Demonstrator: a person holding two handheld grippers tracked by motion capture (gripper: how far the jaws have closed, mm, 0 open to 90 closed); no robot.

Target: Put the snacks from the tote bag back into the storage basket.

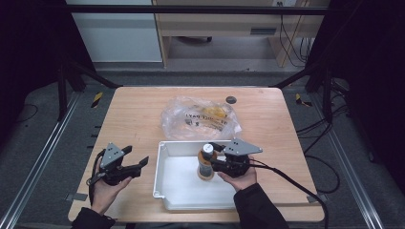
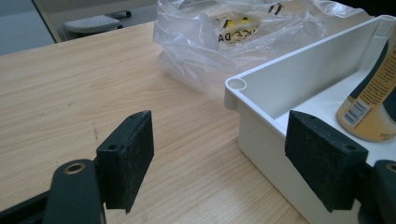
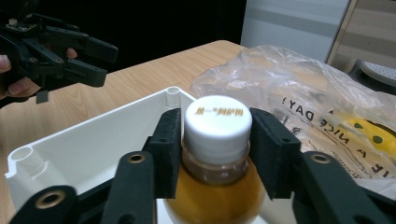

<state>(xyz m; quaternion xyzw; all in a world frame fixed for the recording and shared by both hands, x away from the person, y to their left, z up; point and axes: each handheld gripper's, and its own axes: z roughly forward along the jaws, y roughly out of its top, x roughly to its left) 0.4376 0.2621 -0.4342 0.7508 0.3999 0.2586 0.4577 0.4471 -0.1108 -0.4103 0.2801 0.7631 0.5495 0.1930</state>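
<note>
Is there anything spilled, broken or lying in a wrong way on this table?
Nothing stands out. The bottle stands upright in the white tray, capped, gripped at the neck by the right gripper. The plastic bag lies crumpled behind the tray, with no spill visible. The left gripper is open beside the tray.

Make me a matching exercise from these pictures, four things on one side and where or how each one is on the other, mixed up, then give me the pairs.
Things:
1. bottle
2. plastic bag
3. left gripper
4. white bin

States:
A. crumpled on the table beyond the bin
B. held open over bare wood, left of the bin
C. upright, its white cap clamped between the jaws of the right gripper
D. sits on the table near the person, with the bottle inside it

Pairs: 1-C, 2-A, 3-B, 4-D
</note>
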